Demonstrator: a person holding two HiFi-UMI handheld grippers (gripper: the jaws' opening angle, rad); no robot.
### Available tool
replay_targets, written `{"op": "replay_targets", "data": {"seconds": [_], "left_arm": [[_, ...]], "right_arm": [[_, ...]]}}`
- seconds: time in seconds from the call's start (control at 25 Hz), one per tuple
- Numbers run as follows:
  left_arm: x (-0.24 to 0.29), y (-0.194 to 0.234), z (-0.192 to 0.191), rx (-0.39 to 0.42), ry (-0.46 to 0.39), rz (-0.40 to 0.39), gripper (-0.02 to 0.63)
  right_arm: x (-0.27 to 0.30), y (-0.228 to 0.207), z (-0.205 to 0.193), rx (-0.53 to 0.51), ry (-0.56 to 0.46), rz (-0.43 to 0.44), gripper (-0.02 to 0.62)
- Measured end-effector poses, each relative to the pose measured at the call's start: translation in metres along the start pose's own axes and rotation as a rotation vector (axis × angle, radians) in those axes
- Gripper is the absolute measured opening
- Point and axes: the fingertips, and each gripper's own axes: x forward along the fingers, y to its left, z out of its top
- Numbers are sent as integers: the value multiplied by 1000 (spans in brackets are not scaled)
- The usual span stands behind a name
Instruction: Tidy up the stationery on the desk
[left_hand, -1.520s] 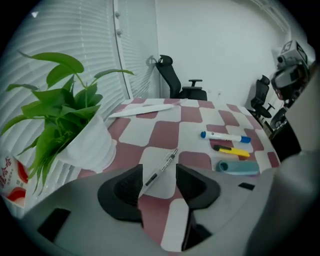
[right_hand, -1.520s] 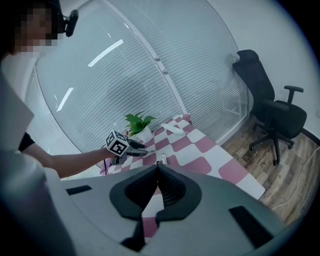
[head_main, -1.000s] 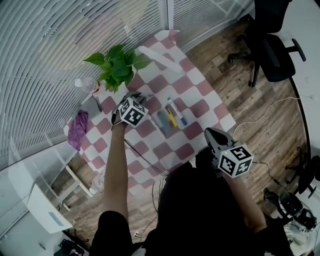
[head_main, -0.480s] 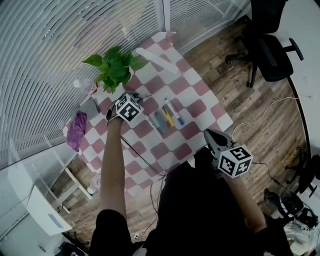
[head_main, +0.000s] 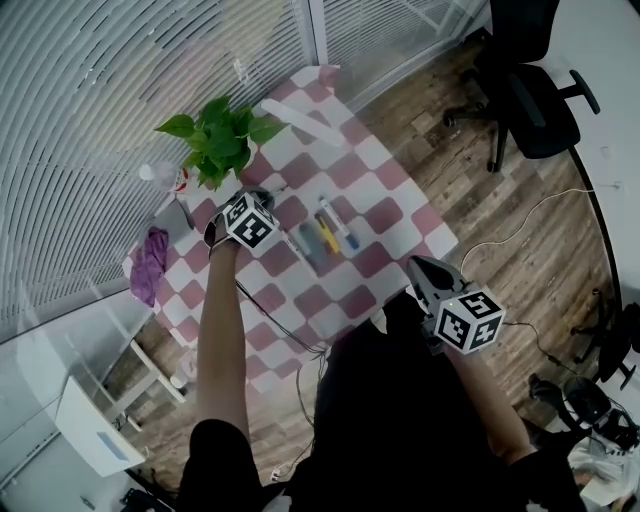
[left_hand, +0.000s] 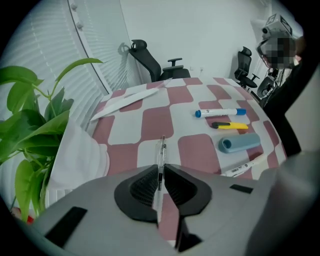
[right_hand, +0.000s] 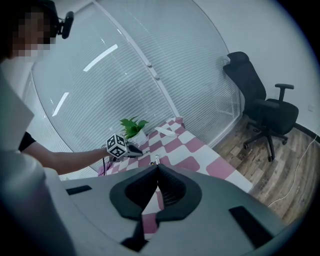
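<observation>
Currently the clear pen (left_hand: 161, 150) sits gripped between my left gripper's (left_hand: 160, 168) jaws, which have just been closing on it, its long axis running straight ahead over the table (left_hand: 155, 120), while my right gripper (right_hand: 157, 168), clenched empty, hangs well apart.

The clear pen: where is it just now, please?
Left gripper view: the clear pen sits between the jaws of the left gripper, which have just been closing on it, left of the marker.
</observation>
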Motion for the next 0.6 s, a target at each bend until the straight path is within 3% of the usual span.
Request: {"op": "replay_targets", "data": {"seconds": [0.24,0.36,0.6], "left_arm": [[-15,-4,-5,-76,-4,44,63],[-33,-3,-7,-191,-32,75,63],[-75,-8,-13,-441,-104,222,63]], "right_arm": [[-1,1,2,-13,2,28,21],[0,5,5,-27,5,56,21],[13,21,17,-80,25,149,21]]}}
